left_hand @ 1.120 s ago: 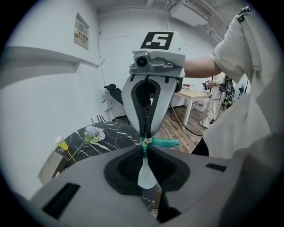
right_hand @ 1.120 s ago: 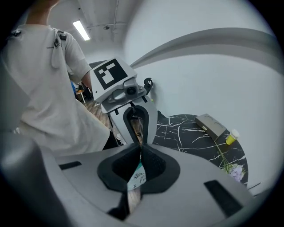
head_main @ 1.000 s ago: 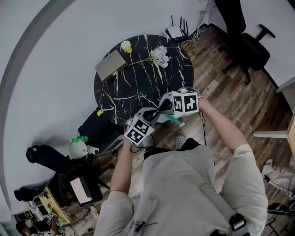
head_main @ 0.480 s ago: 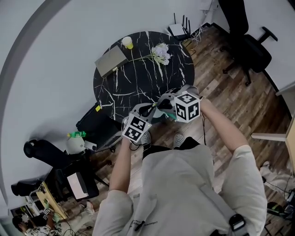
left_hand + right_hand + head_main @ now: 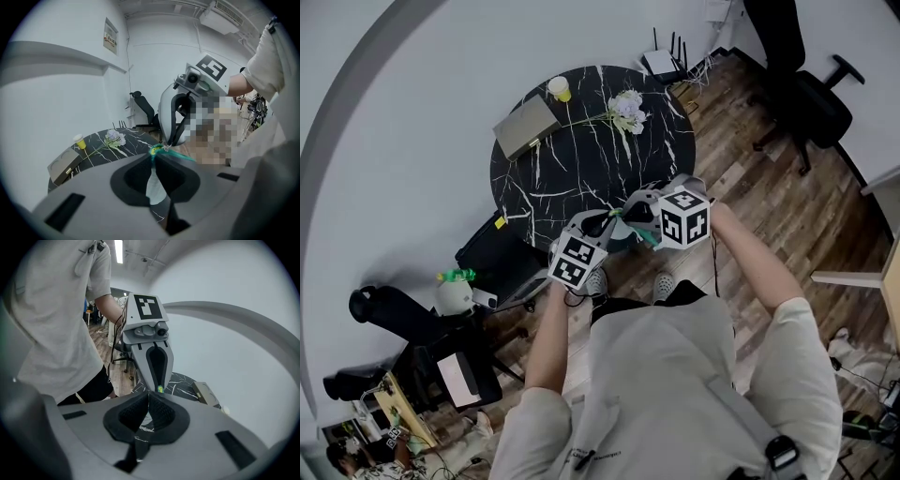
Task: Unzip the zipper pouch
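The round black marble counter (image 5: 572, 159) fills the middle of the head view. It carries a flat grey case (image 5: 528, 125), a spray of pale flowers (image 5: 626, 108) and a yellow cup (image 5: 558, 89), all at its far side and well apart from the work. Nothing of the task rests on it. The person stands at its near edge and works in the air over the rim, probably so that the pouch hangs free and both tools can reach it from opposite sides.

The left hand-held gripper (image 5: 153, 157) is pressed together on the zipper pouch (image 5: 154, 185). The pale fabric runs down between its jaws, with the green zipper (image 5: 161, 150) right at the tips. This looks like the anchor hold: clamping beside the teeth keeps the cloth taut so the slider has something to pull against.

The right hand-held gripper (image 5: 149, 397) faces it almost nose to nose. Its jaws are together on something thin at the green end, which I take to be the zipper pull (image 5: 170, 145); the right gripper view shows only a green speck there.

A short length of green tape trails toward the right, which suggests the opening has barely begun. The next move would call for drawing the right tool away along the zipper line while the left holds firm. If the fabric slips from the left clamp, the whole pouch would simply follow.
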The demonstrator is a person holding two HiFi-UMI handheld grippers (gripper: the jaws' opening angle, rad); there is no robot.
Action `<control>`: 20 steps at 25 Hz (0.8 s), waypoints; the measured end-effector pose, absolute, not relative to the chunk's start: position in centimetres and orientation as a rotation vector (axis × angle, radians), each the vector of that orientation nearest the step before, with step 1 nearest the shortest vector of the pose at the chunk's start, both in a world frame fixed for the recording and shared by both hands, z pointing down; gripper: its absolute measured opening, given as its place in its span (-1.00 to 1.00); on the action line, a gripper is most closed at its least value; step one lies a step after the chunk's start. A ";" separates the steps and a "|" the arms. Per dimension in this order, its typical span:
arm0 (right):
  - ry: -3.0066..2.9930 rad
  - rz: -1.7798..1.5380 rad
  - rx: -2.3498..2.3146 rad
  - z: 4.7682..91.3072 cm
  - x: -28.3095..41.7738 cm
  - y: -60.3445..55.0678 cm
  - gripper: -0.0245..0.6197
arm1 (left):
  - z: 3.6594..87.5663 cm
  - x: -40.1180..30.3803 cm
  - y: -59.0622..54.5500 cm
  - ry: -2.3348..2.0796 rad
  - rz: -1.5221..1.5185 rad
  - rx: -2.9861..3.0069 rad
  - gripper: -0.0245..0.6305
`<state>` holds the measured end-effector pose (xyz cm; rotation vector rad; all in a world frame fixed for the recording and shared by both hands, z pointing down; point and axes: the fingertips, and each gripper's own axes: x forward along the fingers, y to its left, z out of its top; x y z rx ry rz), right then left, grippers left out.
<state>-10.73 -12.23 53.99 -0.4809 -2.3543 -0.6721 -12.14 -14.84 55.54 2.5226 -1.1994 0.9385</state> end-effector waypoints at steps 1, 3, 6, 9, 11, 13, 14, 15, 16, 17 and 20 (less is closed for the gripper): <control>-2.353 -0.672 -0.481 54.0 -10.7 -12.2 -0.89 | 55.4 -12.1 -14.9 -1.202 0.936 2.530 -0.78; -2.341 -0.676 -0.485 54.1 -10.3 -12.1 -0.89 | 55.2 -12.0 -14.9 -1.208 0.925 2.544 -0.78; -2.337 -0.666 -0.489 54.4 -9.9 -11.9 -0.89 | 55.3 -12.1 -14.8 -1.200 0.925 2.531 -0.79; -2.332 -0.652 -0.510 54.5 -9.7 -11.6 -0.89 | 55.0 -12.0 -14.6 -1.196 0.897 2.524 -0.79; -2.325 -0.653 -0.524 54.5 -9.4 -11.4 -0.89 | 54.6 -12.2 -14.5 -1.211 0.852 2.520 -0.79; -2.327 -0.648 -0.529 54.4 -9.1 -11.4 -0.89 | 54.2 -12.3 -14.5 -1.217 0.822 2.518 -0.79; -2.328 -0.648 -0.531 54.3 -9.1 -11.4 -0.89 | 54.1 -12.4 -14.5 -1.220 0.820 2.519 -0.79; -2.327 -0.648 -0.533 54.4 -9.1 -11.4 -0.90 | 54.1 -12.5 -14.6 -1.226 0.821 2.519 -0.79; -2.325 -0.649 -0.533 54.4 -9.1 -11.4 -0.89 | 54.0 -12.6 -14.7 -1.235 0.819 2.515 -0.79; -2.320 -0.651 -0.529 54.4 -9.2 -11.5 -0.90 | 54.0 -12.9 -14.8 -1.245 0.819 2.510 -0.79; -2.302 -0.659 -0.517 54.5 -9.4 -11.6 -0.90 | 54.1 -13.1 -15.1 -1.269 0.851 2.502 -0.79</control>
